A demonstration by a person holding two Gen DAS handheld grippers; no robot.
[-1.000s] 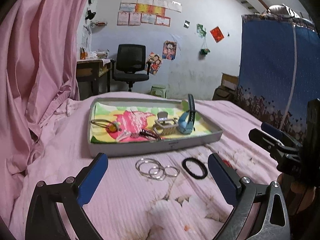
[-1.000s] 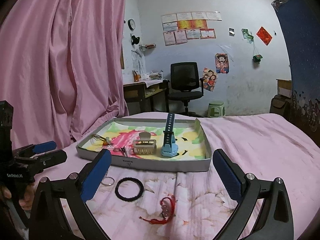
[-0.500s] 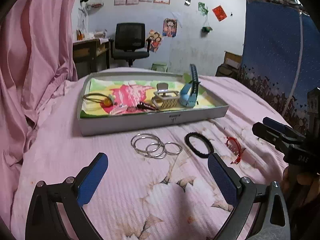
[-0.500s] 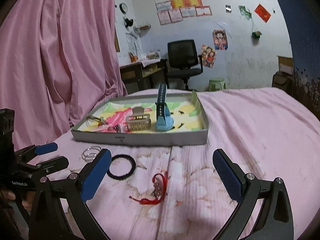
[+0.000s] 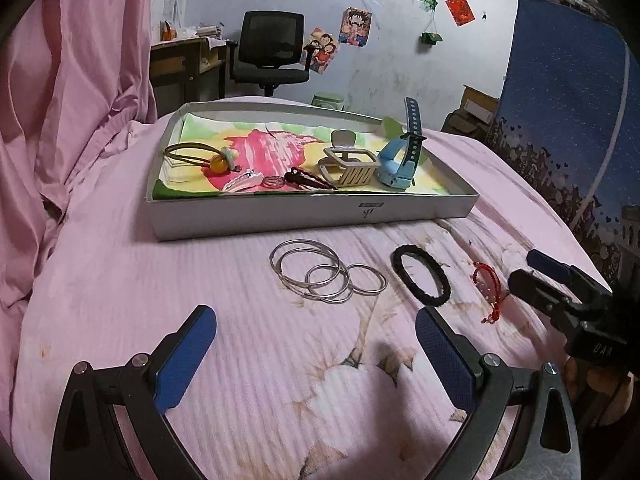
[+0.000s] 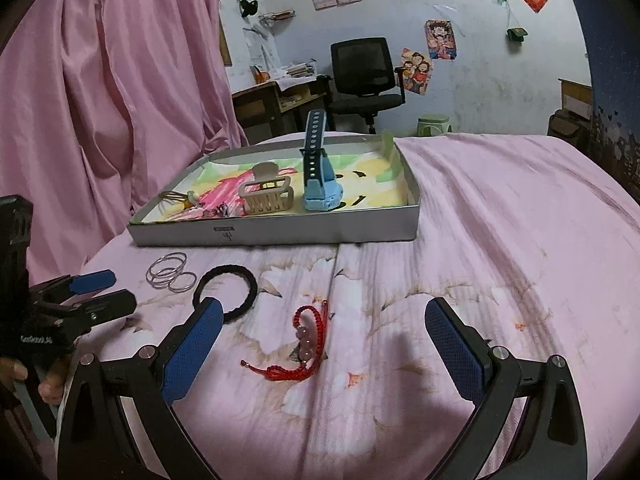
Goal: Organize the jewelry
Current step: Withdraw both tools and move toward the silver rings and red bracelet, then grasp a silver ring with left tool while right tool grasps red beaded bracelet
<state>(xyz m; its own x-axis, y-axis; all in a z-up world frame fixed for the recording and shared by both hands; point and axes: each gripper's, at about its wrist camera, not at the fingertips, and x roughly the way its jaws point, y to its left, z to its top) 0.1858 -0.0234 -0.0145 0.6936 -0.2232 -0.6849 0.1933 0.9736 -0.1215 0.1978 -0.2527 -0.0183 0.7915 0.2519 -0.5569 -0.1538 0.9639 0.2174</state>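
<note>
I had bare pink bedsheet [image 6: 500, 240] right of the grey tray [image 6: 280, 234]; both my hand-held grippers, left [image 5: 316, 354] and right [image 6: 324, 346], gaped wide, empty.

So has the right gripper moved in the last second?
Yes. The right gripper has come forward and down toward the bed: the red bracelet, earlier ahead of its fingers, now lies between them, while the tray stays put.

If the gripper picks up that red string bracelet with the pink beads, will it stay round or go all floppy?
Probably floppy: the red string bracelet lies in a loose, uneven loop on the bedsheet, with thin cord tails trailing out. The beads would likely swing to the bottom. It looks light, so the open right gripper should lift it easily, though thin cord may slip.
</note>
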